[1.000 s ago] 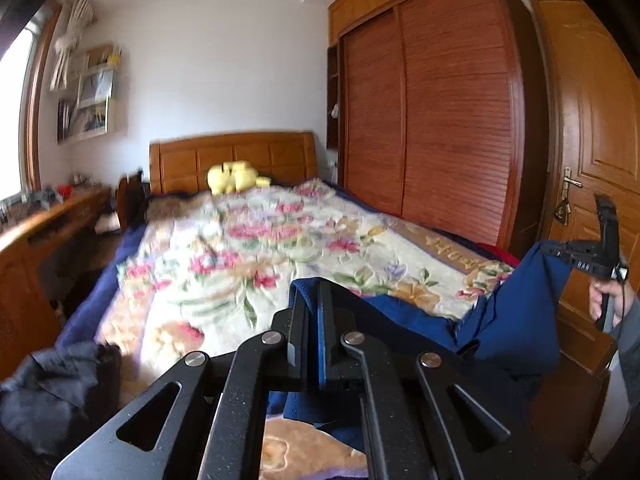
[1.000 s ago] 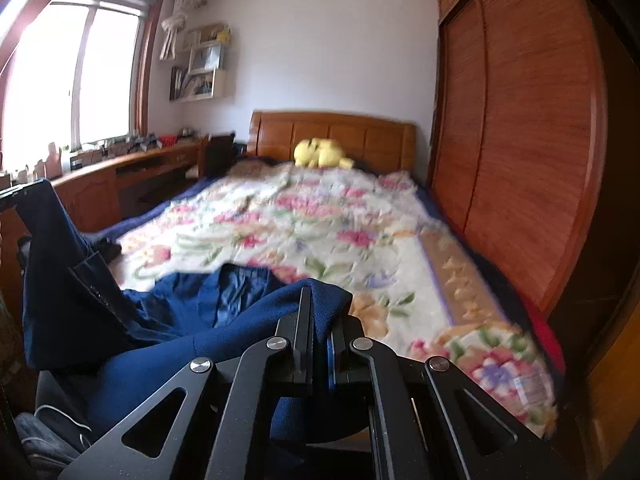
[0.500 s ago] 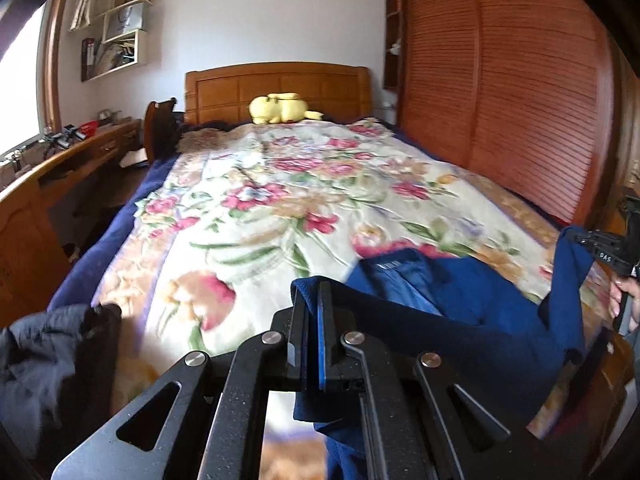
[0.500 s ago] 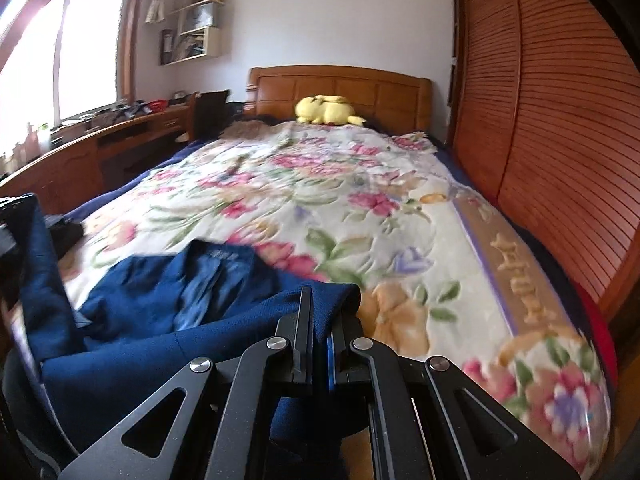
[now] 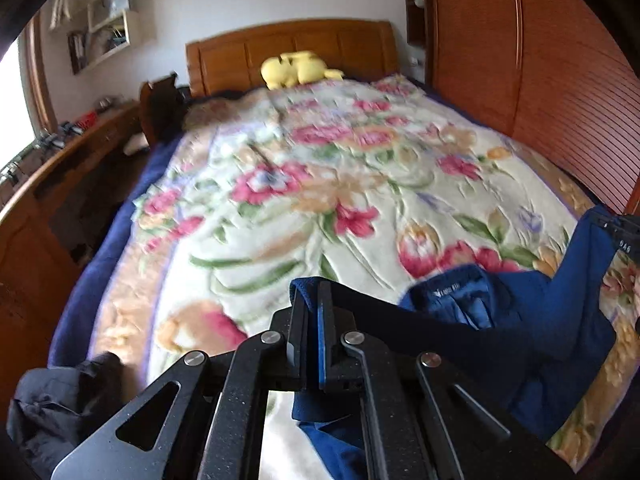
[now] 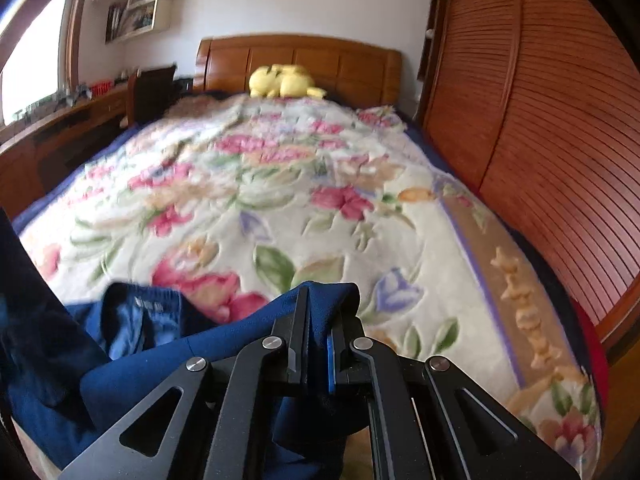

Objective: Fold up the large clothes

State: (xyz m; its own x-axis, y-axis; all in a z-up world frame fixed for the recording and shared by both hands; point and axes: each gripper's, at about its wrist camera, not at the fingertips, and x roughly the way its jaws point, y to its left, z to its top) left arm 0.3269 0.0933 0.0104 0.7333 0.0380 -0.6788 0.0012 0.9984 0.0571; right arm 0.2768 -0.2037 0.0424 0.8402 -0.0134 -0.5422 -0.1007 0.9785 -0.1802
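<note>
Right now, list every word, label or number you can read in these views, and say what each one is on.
Neck label inside the blue garment: white print, too blurred to read in either view.
Right tool, white marking on its black body in the left wrist view: too small and blurred to read.
Floral blanket, tan border figures: they may be letters, but they cannot be read.
Shelf items on the wall: too small to read.
</note>
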